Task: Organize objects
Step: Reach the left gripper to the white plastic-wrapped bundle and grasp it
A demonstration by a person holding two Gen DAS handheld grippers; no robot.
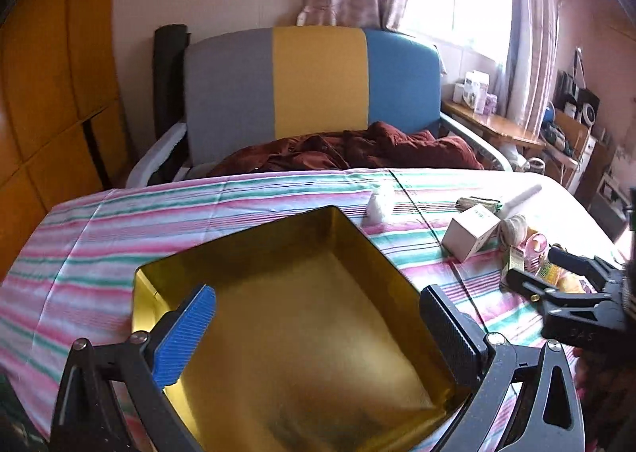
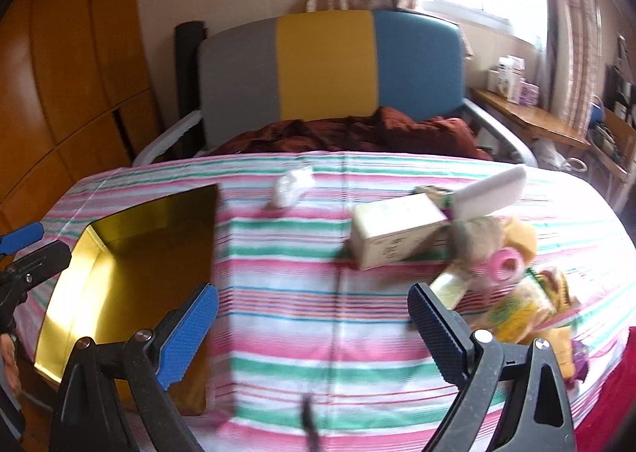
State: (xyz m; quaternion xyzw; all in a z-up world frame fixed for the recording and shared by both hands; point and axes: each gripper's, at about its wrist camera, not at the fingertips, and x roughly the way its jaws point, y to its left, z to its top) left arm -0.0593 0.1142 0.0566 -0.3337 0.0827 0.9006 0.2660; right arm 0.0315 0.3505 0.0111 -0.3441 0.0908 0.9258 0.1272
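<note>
Tin (image 1: 302, 333) sits empty on the striped cloth (image 1: 99, 233), right under and between the spread fingers of the left gripper (image 1: 318, 337), which grips nothing. Right gripper (image 2: 314, 333) is also released and empty, over bare cloth with the tin off past its left finger and the pile ahead of its right finger: box (image 2: 397, 235), white stick (image 2: 493, 190), pink roll (image 2: 507, 265), yellow packets (image 2: 520, 313); a white wad (image 2: 292, 184) lies alone further ahead. Looks like pick phase hasn't landed yet; next move likely needs the right gripper forward-right onto one item, probably the box, clamped, then carried left into the tin.
</note>
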